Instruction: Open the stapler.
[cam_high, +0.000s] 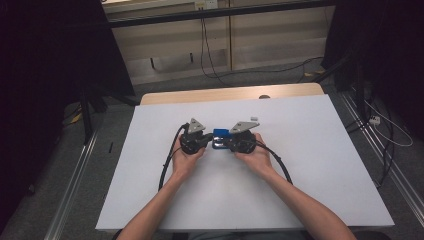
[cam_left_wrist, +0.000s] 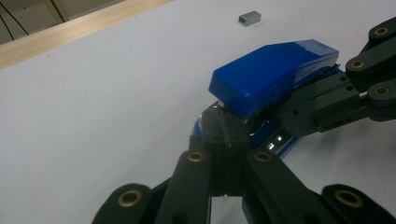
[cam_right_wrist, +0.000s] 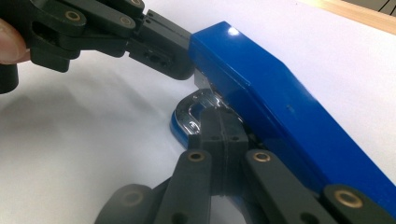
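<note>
Stapler (cam_high: 220, 136) sits mid-table, between my two grippers, on the white sheet (cam_high: 310, 165) that covers the table (cam_high: 230, 93). Blue body, top arm raised off the base, metal showing in the gap.

Left gripper (cam_high: 206, 140) comes in from the left. In the left gripper view its jaws are pressed together at the near end of the stapler's base (cam_left_wrist: 275, 140), apparently pinching the edge there; no gap between the tips. The top arm (cam_left_wrist: 273, 74) rises above them.

Right gripper (cam_high: 231, 142) comes in from the right. In the right gripper view its jaws are likewise closed tight, tips against the metal plate (cam_right_wrist: 198, 109) at the base's rounded end. Whether they actually clamp it, I cannot tell for sure.

A small grey staple block (cam_high: 254, 119) lies on the sheet just beyond the right gripper, apart from the stapler.

Both hands grip the handles, forearms entering from the near edge. Cables (cam_high: 167, 162) loop back on either side.
</note>
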